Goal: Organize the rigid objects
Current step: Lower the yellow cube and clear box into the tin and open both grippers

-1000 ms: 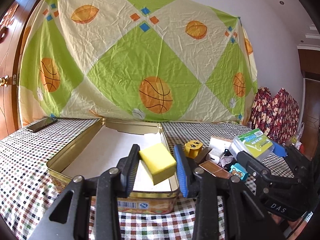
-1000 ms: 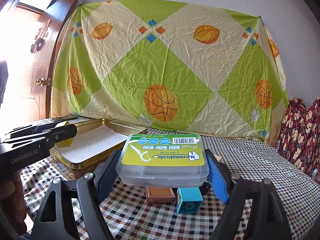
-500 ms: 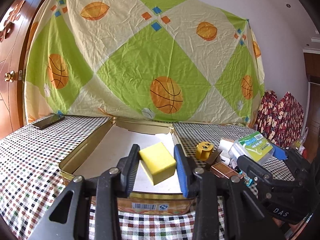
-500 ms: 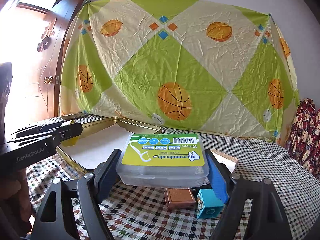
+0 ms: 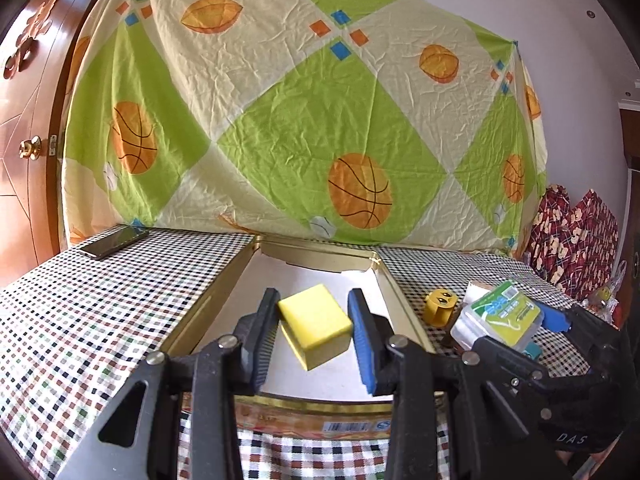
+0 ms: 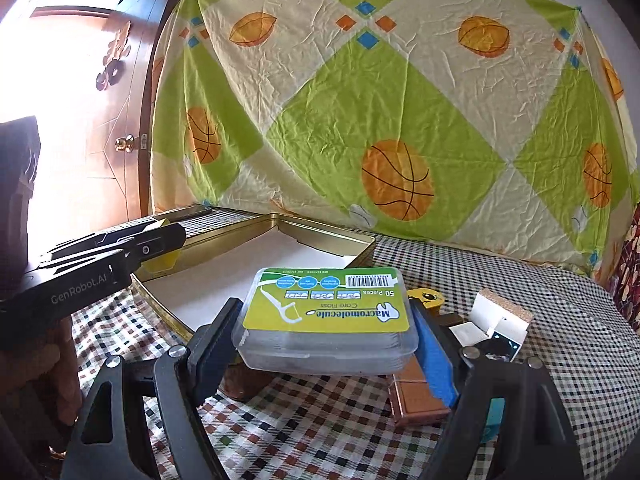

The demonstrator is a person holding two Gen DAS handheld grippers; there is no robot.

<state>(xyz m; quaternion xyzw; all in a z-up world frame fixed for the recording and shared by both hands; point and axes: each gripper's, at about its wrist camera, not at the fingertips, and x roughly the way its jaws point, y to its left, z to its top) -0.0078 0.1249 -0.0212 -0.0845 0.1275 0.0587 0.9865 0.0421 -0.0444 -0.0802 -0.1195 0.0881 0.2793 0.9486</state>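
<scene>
- Yellow block clamped in the left gripper, jaws narrowed onto its two side faces; it hangs tilted, one corner down, above the near end of the gold tin tray.
- Tray's long axis runs away from the left gripper, white liner bare, so the drop zone looks to be straight below and ahead.
- Clear dental floss box held in the right gripper, jaws wide, pads on its short ends, lid level, above the checked tablecloth.
- From the right gripper the tray lies ahead and to the left; left hand is nearer.
- Loose on the cloth right of the tray: yellow emoji sharpener, brown case, white block.
- Phone at far left.
</scene>
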